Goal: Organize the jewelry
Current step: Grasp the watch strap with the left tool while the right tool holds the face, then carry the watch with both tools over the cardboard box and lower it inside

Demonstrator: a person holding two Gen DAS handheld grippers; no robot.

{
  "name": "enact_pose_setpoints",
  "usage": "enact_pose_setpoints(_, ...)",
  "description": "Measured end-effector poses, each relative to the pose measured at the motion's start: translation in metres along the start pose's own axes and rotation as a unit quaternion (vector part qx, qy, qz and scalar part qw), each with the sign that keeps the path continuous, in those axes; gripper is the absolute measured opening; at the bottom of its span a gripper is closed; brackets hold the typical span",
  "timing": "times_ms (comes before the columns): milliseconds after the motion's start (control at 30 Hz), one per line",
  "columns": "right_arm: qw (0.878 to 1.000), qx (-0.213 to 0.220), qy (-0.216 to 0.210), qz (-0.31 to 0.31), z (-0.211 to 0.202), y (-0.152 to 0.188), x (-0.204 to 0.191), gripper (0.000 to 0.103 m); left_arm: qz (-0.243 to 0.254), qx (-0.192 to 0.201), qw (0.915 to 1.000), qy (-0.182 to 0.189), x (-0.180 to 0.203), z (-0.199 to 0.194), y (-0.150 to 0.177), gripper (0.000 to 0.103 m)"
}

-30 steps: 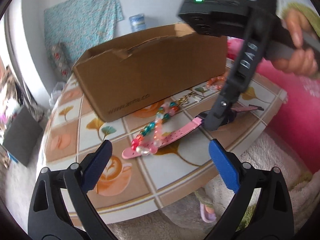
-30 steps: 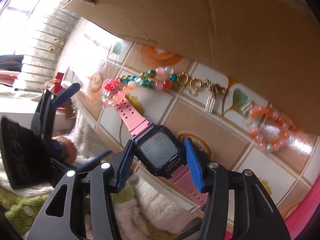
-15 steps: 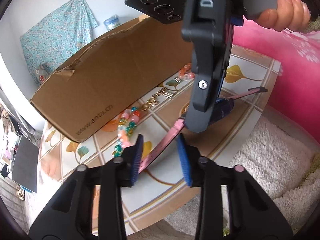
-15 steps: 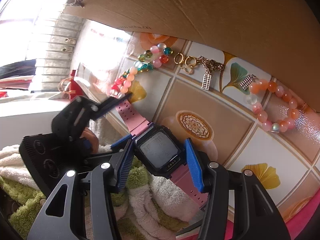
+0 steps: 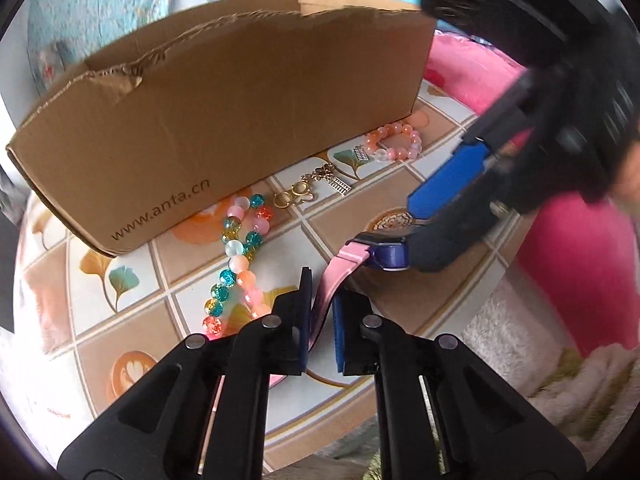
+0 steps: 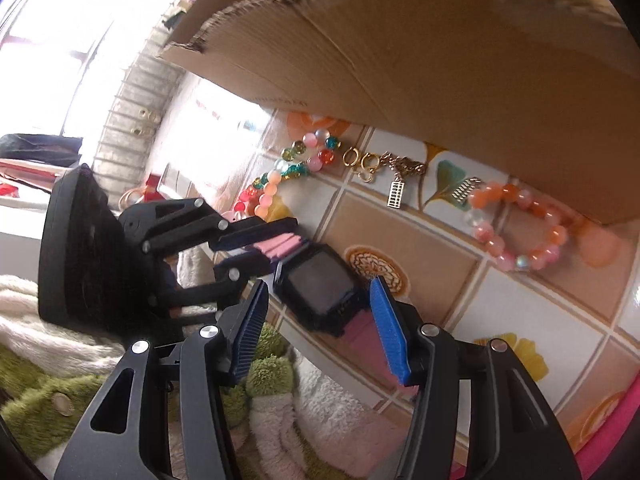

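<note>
Pinching the pink strap of the watch (image 5: 326,288) in my left jaws (image 5: 322,320), I should keep the grip firm while my right jaws (image 6: 318,320), wide apart, release its face above the counter (image 5: 132,320) edge. Behind, the cardboard box (image 5: 224,104) hides its inside; the beaded bracelets remain outside.

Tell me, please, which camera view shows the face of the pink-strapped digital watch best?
The right wrist view: the black square face of the pink-strapped digital watch is turned to the camera, between the open right gripper's fingers. In the left wrist view only the watch's edge and pink strap show, the strap clamped in the left gripper.
</note>
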State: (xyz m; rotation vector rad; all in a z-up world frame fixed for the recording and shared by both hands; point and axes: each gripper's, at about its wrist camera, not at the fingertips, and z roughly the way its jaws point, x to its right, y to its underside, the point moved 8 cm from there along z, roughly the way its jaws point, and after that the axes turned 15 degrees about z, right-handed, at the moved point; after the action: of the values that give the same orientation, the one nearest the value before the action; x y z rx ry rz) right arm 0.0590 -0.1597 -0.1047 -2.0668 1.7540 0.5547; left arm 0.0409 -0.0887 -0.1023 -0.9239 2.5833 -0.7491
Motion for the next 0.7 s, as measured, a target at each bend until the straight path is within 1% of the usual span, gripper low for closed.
enact_pose_setpoints(33,1.000,0.018,0.019,-0.013,-0.003,0.004,0.001,0.052,-0.004,-0.002,1.0000,0.007,-0.002,0.000,0.000,0.009)
enact_pose_setpoints(67,0.999,0.027,0.032,-0.023,-0.004,0.007,0.002,0.052,-0.007,-0.003,0.9999,0.014,-0.004,0.000,0.000,0.009)
enact_pose_setpoints(100,0.997,0.041,0.055,-0.039,-0.003,0.012,0.001,0.052,-0.012,-0.004,0.9997,0.021,-0.006,-0.001,0.000,0.009)
enact_pose_setpoints(133,0.996,0.046,0.065,-0.047,-0.003,0.015,0.000,0.052,-0.015,-0.006,0.9995,0.026,-0.008,-0.001,0.000,0.009)
enact_pose_setpoints(167,0.993,0.056,0.084,-0.062,-0.003,0.019,0.000,0.052,-0.017,-0.007,0.9994,0.031,-0.010,-0.001,0.000,0.009)
enact_pose_setpoints(233,0.985,0.081,0.125,-0.089,-0.003,0.024,-0.001,0.052,-0.018,-0.009,0.9993,0.033,-0.014,-0.001,-0.001,0.008)
enact_pose_setpoints(267,0.977,0.097,0.154,-0.110,-0.004,0.027,-0.001,0.052,-0.015,-0.011,0.9994,0.031,-0.014,-0.001,-0.002,0.008)
enact_pose_setpoints(300,0.974,0.106,0.165,-0.116,-0.005,0.029,-0.001,0.051,-0.013,-0.011,0.9995,0.027,-0.011,-0.002,-0.003,0.008)
enact_pose_setpoints(333,0.970,0.115,0.176,-0.121,-0.005,0.029,-0.001,0.045,-0.012,-0.013,0.9996,0.022,-0.011,-0.002,-0.003,0.008)
enact_pose_setpoints(367,0.965,0.122,0.197,-0.125,-0.006,0.032,0.001,0.032,-0.010,-0.014,0.9997,0.015,-0.012,-0.002,0.000,0.008)
enact_pose_setpoints(400,0.962,0.126,0.206,-0.125,-0.006,0.033,-0.001,0.026,-0.007,-0.015,0.9998,0.008,-0.014,-0.002,0.000,0.007)
enact_pose_setpoints(433,0.960,0.132,0.214,-0.124,-0.008,0.035,0.000,0.015,-0.003,-0.016,0.9999,-0.002,-0.014,-0.001,-0.001,0.007)
enact_pose_setpoints(467,0.958,0.142,0.218,-0.118,-0.010,0.038,0.004,0.012,0.000,-0.017,0.9998,-0.009,-0.014,0.000,-0.002,0.007)
enact_pose_setpoints(533,0.957,0.164,0.214,-0.109,-0.020,0.043,0.004,0.009,0.003,-0.013,0.9998,-0.014,-0.011,-0.005,-0.003,0.006)
enact_pose_setpoints(600,0.953,0.181,0.216,-0.108,-0.029,0.048,0.000,0.007,0.013,-0.004,0.9995,-0.028,-0.008,-0.014,-0.006,0.004)
enact_pose_setpoints(700,0.943,0.219,0.222,-0.113,-0.053,0.062,-0.013,0.006,0.024,0.013,0.9981,-0.055,-0.005,-0.034,-0.014,0.003)
